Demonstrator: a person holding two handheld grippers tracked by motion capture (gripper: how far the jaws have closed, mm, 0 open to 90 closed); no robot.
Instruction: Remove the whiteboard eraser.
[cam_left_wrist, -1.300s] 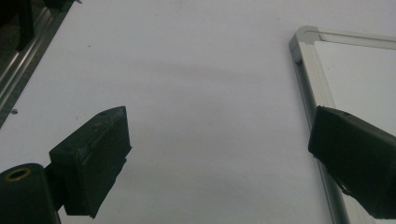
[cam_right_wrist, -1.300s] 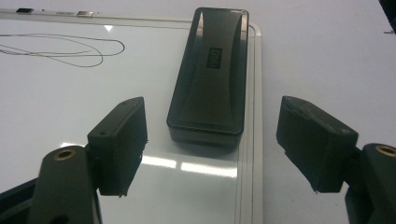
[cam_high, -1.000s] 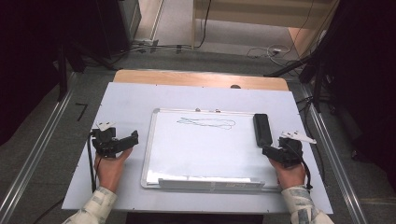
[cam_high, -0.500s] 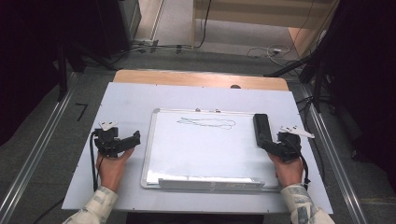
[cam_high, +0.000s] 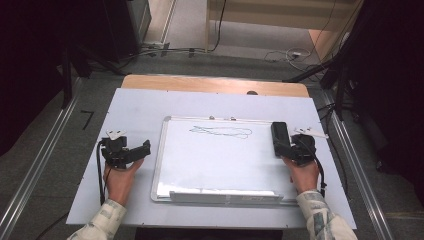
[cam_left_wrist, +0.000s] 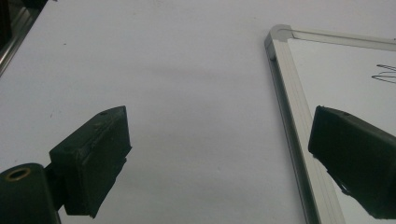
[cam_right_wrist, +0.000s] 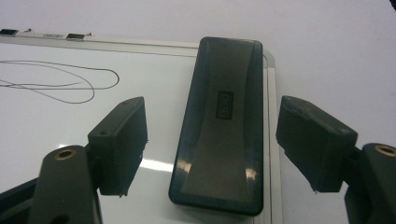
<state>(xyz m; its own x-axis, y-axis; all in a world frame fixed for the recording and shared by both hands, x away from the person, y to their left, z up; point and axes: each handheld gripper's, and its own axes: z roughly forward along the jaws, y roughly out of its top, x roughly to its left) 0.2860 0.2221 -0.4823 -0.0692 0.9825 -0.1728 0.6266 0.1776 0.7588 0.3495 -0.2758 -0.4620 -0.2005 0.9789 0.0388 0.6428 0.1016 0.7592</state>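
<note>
Right gripper sits with its jaws spread wide, one on each side of the black eraser, neither pad touching it. The eraser lies flat between them on the right edge of the whiteboard, with the pen scribble off to the gripper's left. Left gripper hangs open and empty over the table, one jaw above the whiteboard's frame.

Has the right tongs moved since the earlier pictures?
Yes. In the high view the right tongs went up the picture along the whiteboard's right edge, and its open jaws now stand either side of the black eraser.
</note>
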